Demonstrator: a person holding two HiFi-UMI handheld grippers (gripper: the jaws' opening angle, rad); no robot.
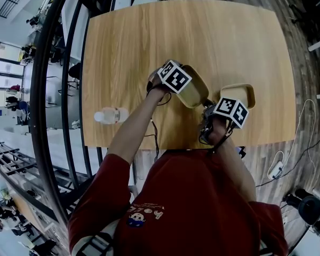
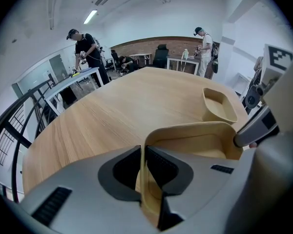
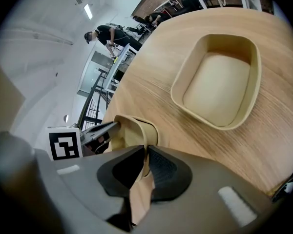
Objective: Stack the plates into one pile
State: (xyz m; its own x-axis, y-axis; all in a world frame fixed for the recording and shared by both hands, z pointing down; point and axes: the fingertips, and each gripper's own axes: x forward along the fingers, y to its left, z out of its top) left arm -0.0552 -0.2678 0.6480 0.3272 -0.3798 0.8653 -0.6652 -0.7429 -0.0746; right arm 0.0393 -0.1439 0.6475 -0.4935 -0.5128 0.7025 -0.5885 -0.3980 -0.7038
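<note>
A beige plate [image 1: 194, 91] is held tilted over the wooden desk [image 1: 192, 36]. It is clamped at one rim by the left tool [image 2: 144, 165] and at the opposite rim by the right tool [image 3: 145, 167], the pads of each pressed together on the thin wall. A second plate [image 3: 219, 79] is seen flat on the desk just beyond, with nothing standing between the two; both are empty. A clear bottle [image 1: 111, 115], shown only in the head view, lies well apart near the desk's left edge. A person [image 2: 85, 45] at a far workbench is caught in the left gripper view, while a black railing [image 1: 42, 95] is seen running beside the desk.
</note>
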